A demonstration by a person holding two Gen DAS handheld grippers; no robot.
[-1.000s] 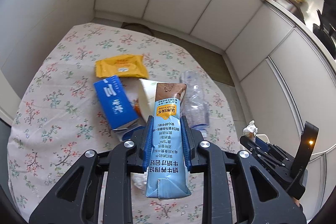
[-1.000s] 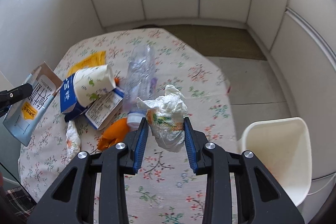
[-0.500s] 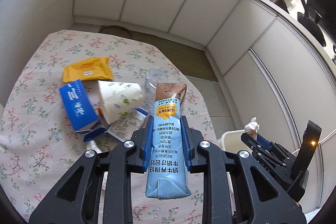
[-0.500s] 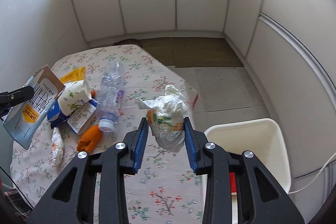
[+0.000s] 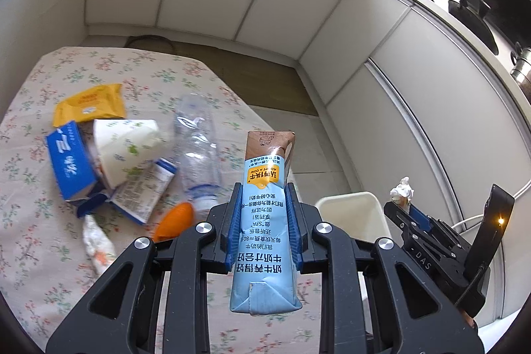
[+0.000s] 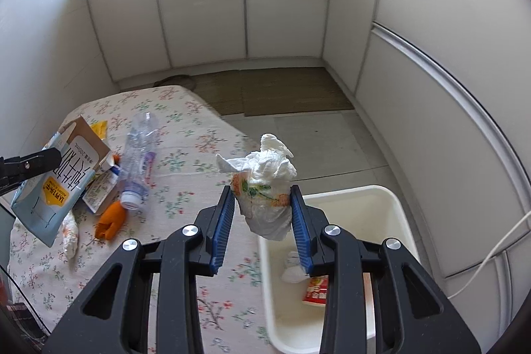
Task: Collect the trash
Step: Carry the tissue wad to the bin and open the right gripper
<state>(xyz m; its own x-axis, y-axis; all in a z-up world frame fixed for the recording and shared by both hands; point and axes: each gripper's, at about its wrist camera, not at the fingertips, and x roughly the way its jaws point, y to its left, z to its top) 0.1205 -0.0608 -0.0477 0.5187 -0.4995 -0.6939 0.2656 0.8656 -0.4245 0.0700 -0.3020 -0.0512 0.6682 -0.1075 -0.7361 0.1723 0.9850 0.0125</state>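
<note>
The right tongs (image 6: 262,221) pinched a crumpled tissue wad (image 6: 264,184) just above the white bin (image 6: 395,198), seemingly poised to drop it, while the left tongs (image 5: 264,228) clamped a blue milk carton (image 5: 264,221) awaiting its turn.

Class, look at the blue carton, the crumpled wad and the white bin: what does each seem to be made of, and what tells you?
Blue carton: coated paperboard, slightly glossy; printed panels, folded seams.
Crumpled wad: soft paper tissue or napkin, matte; fine creases, printed pattern.
White bin: probably moulded plastic, smooth; rounded rim, even colour.
</note>
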